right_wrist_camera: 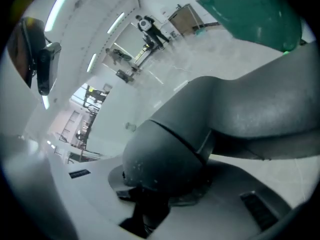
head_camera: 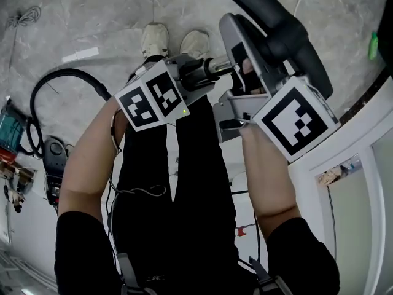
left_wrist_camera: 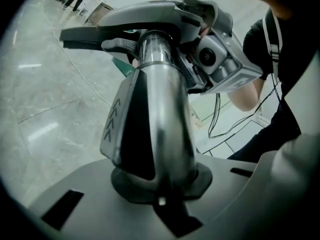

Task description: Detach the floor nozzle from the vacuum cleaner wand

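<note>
wand (left_wrist_camera: pixel 161 99) held in left gripper (left_wrist_camera: pixel 160 199), long axis pointing away toward floor nozzle (left_wrist_camera: pixel 150 15); nozzle clamped in right gripper (right_wrist_camera: pixel 160 199)

Open floor (head_camera: pixel 92 17) upper-L; hose (head_camera: pixel 61 74) L, white frame (head_camera: pixel 362 134) R block.

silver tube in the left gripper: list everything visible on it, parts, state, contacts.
The silver tube looks like polished metal, round and reflective. A dark plastic sleeve covers one side of its near end, edged by a grey side tab embossed with chevrons. The left gripper is clamped on that end. The tube is held off the floor and runs toward the right gripper, which grips a dark grey body.
</note>
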`<action>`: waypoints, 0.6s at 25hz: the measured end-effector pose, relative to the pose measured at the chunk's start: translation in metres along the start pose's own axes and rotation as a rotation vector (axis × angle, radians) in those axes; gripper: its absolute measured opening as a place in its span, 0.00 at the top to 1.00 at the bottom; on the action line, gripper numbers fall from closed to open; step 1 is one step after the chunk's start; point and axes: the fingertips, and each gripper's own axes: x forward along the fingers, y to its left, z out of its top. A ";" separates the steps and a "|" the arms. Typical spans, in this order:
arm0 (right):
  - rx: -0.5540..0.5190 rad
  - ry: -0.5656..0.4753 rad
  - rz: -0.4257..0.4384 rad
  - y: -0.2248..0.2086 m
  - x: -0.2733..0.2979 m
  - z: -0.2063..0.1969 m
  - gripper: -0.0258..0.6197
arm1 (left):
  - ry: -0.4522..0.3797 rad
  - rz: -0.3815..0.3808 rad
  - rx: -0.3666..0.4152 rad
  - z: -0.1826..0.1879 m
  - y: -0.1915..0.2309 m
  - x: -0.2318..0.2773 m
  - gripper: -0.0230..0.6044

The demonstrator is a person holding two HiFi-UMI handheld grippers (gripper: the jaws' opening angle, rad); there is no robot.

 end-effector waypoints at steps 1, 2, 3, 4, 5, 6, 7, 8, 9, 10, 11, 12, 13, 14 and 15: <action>-0.003 -0.016 -0.034 -0.004 -0.003 0.000 0.82 | 0.009 0.008 0.014 -0.001 0.001 0.003 0.85; -0.021 -0.032 -0.027 -0.004 -0.004 0.000 0.82 | 0.015 0.000 0.026 -0.002 0.002 0.004 0.85; -0.048 -0.047 0.024 0.002 -0.006 -0.001 0.82 | 0.014 -0.027 0.034 -0.003 0.000 0.005 0.85; -0.079 -0.063 0.120 0.010 -0.009 -0.002 0.82 | 0.011 -0.067 0.036 -0.003 -0.005 0.004 0.85; -0.115 -0.082 0.251 0.021 -0.015 -0.002 0.82 | 0.011 -0.114 0.034 -0.005 -0.011 0.002 0.86; -0.162 -0.110 0.394 0.030 -0.025 0.004 0.82 | 0.018 -0.156 0.027 -0.012 -0.015 0.000 0.86; -0.216 -0.154 0.519 0.036 -0.039 0.020 0.82 | 0.029 -0.181 0.011 -0.024 -0.016 -0.004 0.86; -0.256 -0.209 0.607 0.036 -0.053 0.045 0.82 | 0.039 -0.183 -0.016 -0.040 -0.012 -0.009 0.86; -0.270 -0.263 0.650 0.032 -0.065 0.073 0.82 | 0.047 -0.161 -0.053 -0.057 -0.005 -0.017 0.86; -0.267 -0.309 0.658 0.025 -0.073 0.099 0.82 | 0.053 -0.121 -0.090 -0.072 0.003 -0.026 0.86; -0.262 -0.339 0.645 0.018 -0.076 0.117 0.82 | 0.057 -0.072 -0.115 -0.081 0.011 -0.034 0.85; -0.262 -0.350 0.622 0.012 -0.076 0.127 0.82 | 0.058 -0.026 -0.124 -0.086 0.018 -0.039 0.86; -0.267 -0.348 0.593 0.006 -0.075 0.130 0.82 | 0.058 0.008 -0.117 -0.086 0.023 -0.040 0.86; -0.272 -0.338 0.562 0.002 -0.075 0.128 0.82 | 0.058 0.032 -0.101 -0.084 0.026 -0.039 0.85; -0.273 -0.324 0.535 -0.001 -0.074 0.124 0.82 | 0.060 0.054 -0.083 -0.081 0.030 -0.036 0.85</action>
